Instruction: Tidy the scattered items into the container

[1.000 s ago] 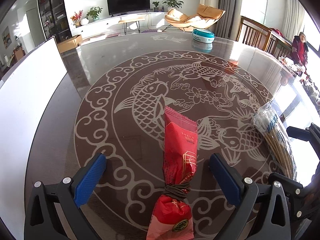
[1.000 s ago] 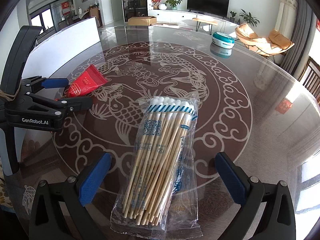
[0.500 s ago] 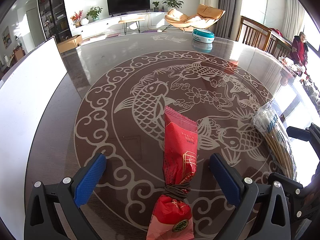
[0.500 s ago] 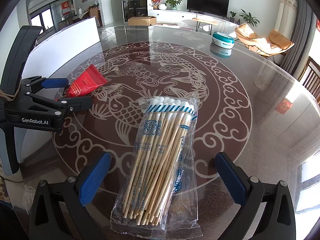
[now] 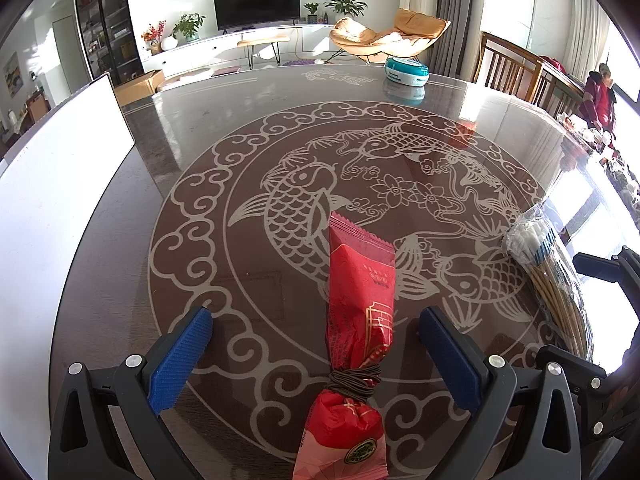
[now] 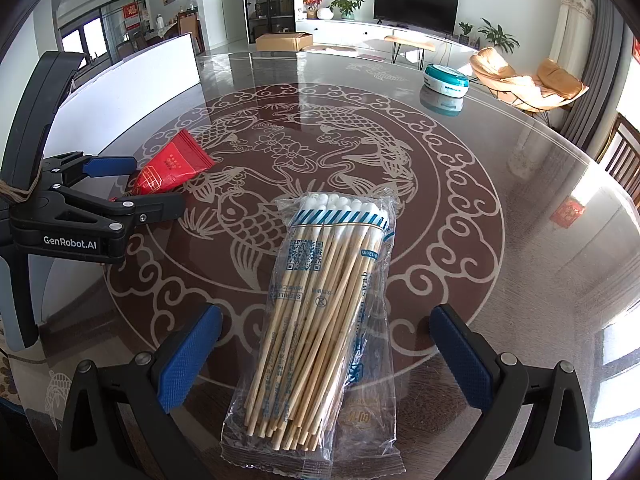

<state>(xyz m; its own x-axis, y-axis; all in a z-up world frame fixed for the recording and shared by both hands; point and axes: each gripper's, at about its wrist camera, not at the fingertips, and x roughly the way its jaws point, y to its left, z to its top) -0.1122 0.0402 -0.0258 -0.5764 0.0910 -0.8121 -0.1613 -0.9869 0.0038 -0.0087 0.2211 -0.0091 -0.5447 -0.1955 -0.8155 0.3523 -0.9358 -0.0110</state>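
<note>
Fingers of your left gripper [image 5: 316,354] stand wide apart around the red snack packet [image 5: 358,320] lying on the glass table [image 5: 240,128]. Your right gripper [image 6: 326,354], equally spread, straddles the cotton swab bag [image 6: 324,312] just right of it.

Red snack packet [image 5: 360,304] bound with elastic, lying flat, clear bag of cotton swabs [image 6: 320,304] flat well apart
</note>
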